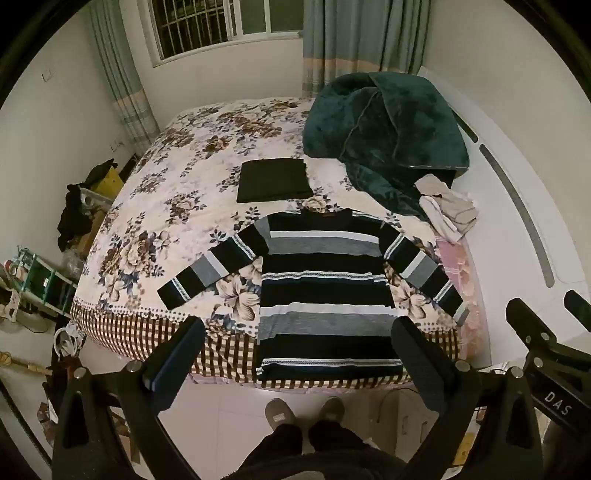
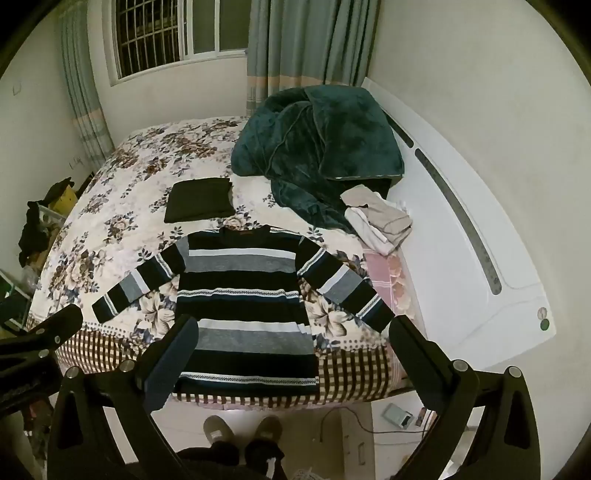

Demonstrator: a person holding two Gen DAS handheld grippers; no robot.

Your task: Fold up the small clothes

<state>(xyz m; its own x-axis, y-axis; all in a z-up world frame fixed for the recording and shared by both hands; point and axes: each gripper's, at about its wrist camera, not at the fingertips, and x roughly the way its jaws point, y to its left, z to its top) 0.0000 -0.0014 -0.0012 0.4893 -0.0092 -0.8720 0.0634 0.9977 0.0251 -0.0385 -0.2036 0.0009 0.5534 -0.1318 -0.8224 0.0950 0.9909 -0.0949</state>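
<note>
1. A striped sweater (image 1: 327, 295) is lying flat on the near part of a bed (image 1: 166, 206), spread out with its collar toward the far side and its hem reaching the near edge.
2. Both sleeves are stretching outward and slanting toward the near corners, the left one (image 1: 212, 267) over the flowered cover and the right one (image 1: 424, 269) toward a pink patch of bedding.
3. The left gripper (image 1: 297, 365) is hanging above the near edge of the bed, tilting downward, its fingers (image 1: 177, 363) spreading wide and pinching nothing.
4. The right gripper (image 2: 293, 363) is hovering just beside it in the same downward tilt, its fingers (image 2: 171, 363) also standing wide apart with nothing between them.
5. Neither gripper is touching the sweater; in each wrist view the lower body of the garment is showing through the gap.
6. A folded dark garment (image 1: 273, 180) is sitting on the bed beyond the collar, a little to the left.
7. A dark green blanket (image 1: 384, 136) is lying bunched at the far right of the bed.
8. A small heap of pale clothes (image 1: 445, 208) is resting just near of the blanket, at the right edge.
9. The person's grey slippers (image 1: 304, 411) are standing on the tiled floor just short of the bed.
10. A barred window (image 1: 218, 26) with curtains is showing on the far wall.
</note>
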